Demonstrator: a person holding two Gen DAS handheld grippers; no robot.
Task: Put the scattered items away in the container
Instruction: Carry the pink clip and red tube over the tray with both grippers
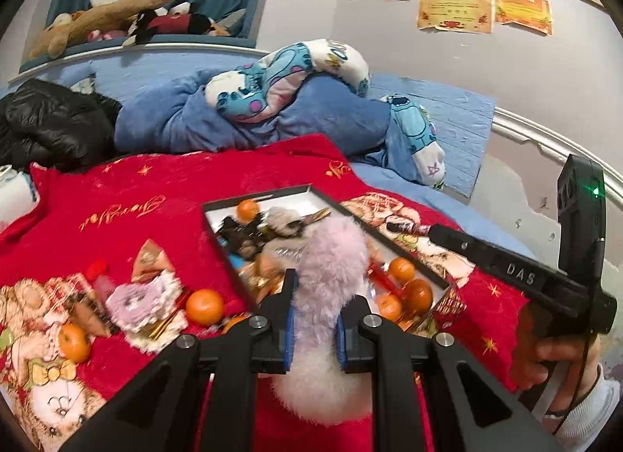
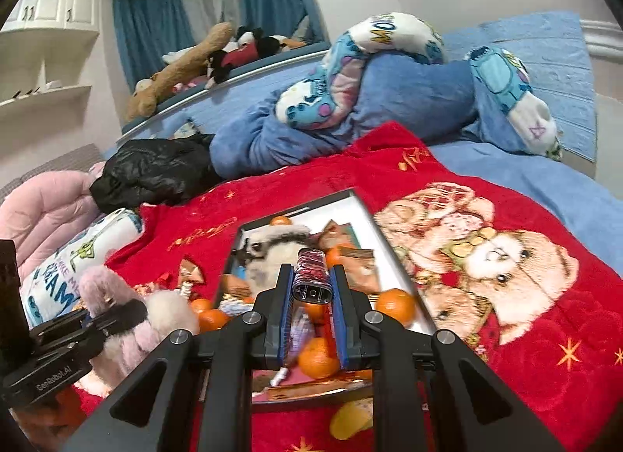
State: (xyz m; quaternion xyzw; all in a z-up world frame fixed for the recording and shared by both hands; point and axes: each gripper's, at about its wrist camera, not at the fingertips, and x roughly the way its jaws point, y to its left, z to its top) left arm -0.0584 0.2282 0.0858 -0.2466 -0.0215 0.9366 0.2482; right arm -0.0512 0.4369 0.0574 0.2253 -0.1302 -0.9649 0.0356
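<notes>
Over the half-filled shallow black-rimmed box [image 2: 370, 218], my right hand-held gripper [image 2: 311, 288] clamps a patterned lighter [image 2: 310, 277], my left [image 1: 313, 296] a pink fluffy pompom [image 1: 331, 257]; several orange tangerines [image 1: 204, 306] and wrappers remain on the red blanket [image 1: 155, 187].

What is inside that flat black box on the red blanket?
The box holds oranges, a fluffy white toy and brownish wrapped packets. The right gripper with its patterned lighter hides the middle; deeper items are indistinct.
</notes>
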